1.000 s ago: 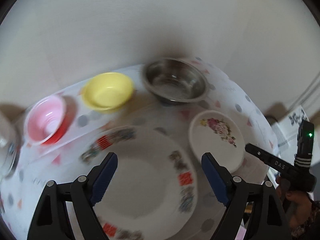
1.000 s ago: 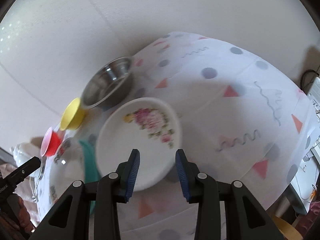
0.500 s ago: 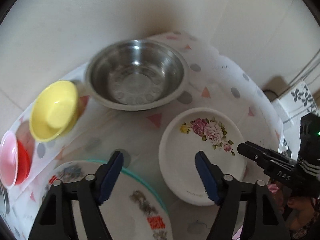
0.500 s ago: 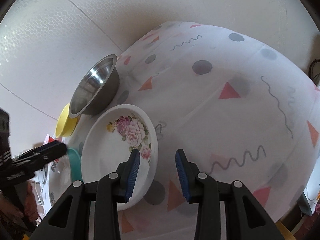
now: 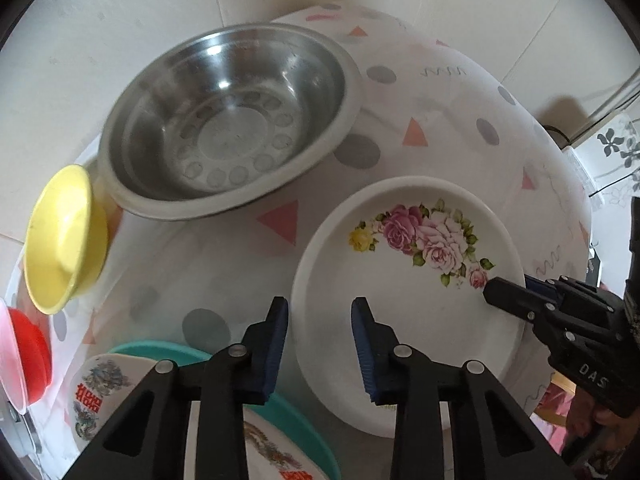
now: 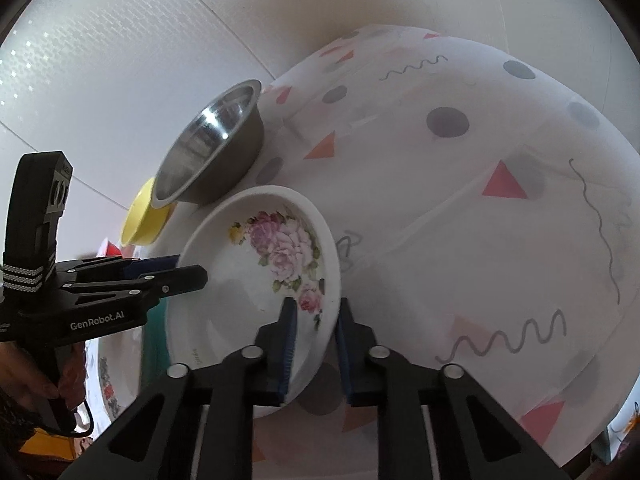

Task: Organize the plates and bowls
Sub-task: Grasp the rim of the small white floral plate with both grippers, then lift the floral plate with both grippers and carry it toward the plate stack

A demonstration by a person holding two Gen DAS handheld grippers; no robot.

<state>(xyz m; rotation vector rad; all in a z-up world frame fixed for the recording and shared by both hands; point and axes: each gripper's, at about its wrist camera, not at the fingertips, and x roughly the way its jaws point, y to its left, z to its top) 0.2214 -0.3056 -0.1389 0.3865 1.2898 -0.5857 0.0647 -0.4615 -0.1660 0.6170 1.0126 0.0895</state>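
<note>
Right wrist view: floral bowl (image 6: 256,280) rim is straddled by closing right gripper (image 6: 314,344); left gripper (image 5: 320,344) is closing likewise. Both grips should be seated before lifting level.

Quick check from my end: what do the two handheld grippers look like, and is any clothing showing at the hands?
Both are black plastic with silver pivot screws and blue ribbed pads. The left gripper reads "GenRobot.AI" in white, with a striped band round its upright body and a black cord loop below. The right gripper shows "DAS" lettering. Dark patterned fabric shows near the left hand.
</note>
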